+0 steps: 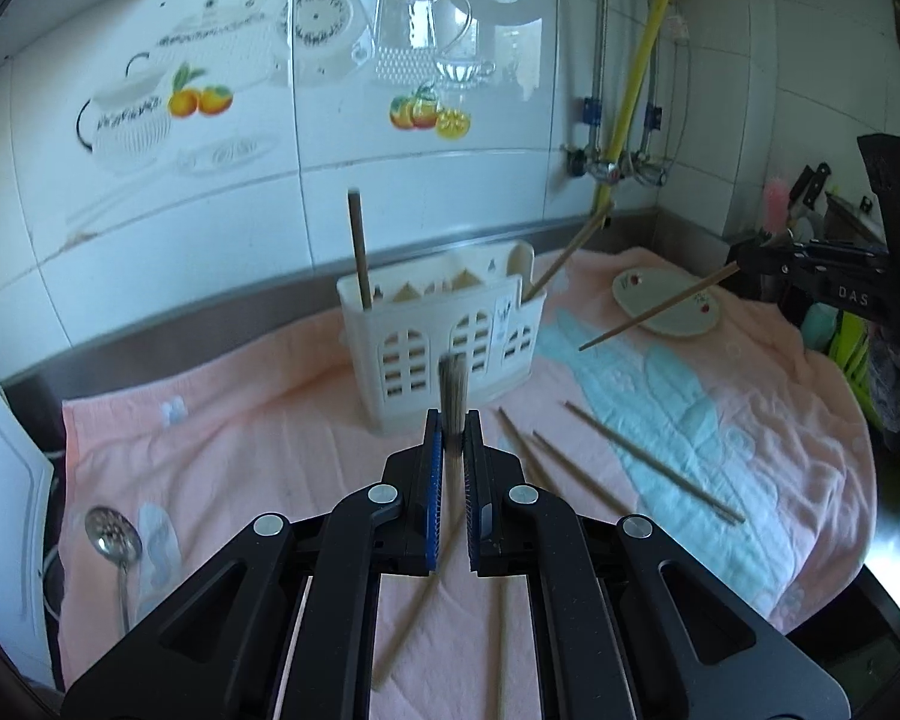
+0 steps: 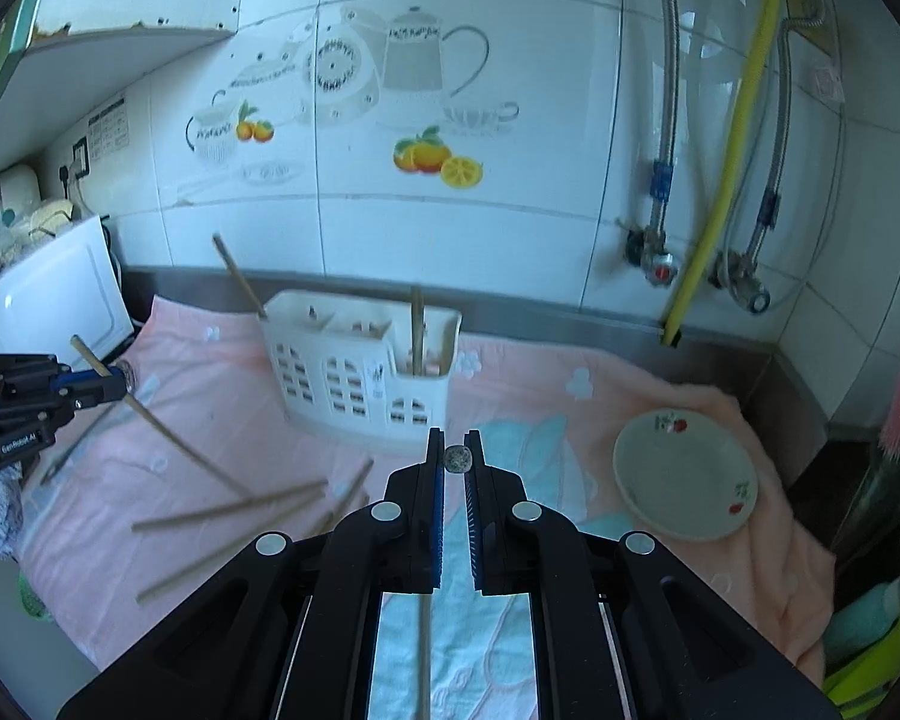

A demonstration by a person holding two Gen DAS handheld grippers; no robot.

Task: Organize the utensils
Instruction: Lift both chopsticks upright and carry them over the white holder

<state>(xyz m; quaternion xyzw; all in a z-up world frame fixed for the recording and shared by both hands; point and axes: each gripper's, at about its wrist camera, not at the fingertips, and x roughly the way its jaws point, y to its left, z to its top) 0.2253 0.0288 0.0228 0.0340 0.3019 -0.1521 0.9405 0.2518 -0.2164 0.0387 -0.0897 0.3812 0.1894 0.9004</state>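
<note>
Between the pads of each hand-held gripper sits one chopstick. In the left wrist view the left hand-held gripper (image 1: 452, 420) is pressed together on a chopstick (image 1: 452, 387) that pokes out blurred just above the fingertips at frame centre, its tail running down under the jaws. In the right wrist view the right hand-held gripper (image 2: 456, 438) pinches a second chopstick (image 2: 457, 458), seen end-on between the tips, its shaft trailing to the lower edge.

These sticks look light, thin and stiff, probably wood or bamboo, and smooth enough to pivot in a narrow pinch. A hold near the middle or towards the thicker end should, I judge, keep one from swinging as it is tipped upright.

The white utensil holder (image 1: 444, 324) stands in mid-frame on the pink towel (image 1: 240, 420) covering the surface, with two chopsticks already leaning in its compartments. Loose chopsticks (image 1: 648, 459) lie on the towel to the lower right of it. A small dish (image 2: 684, 474) sits at right and a slotted spoon (image 1: 111, 534) at lower left.

Readable writing is scarce: "DAS" on the right gripper's body at the right edge of the left view, and "GenRobot.AI" on the left one at the left edge of the right view. A label on the holder is too small to read.
</note>
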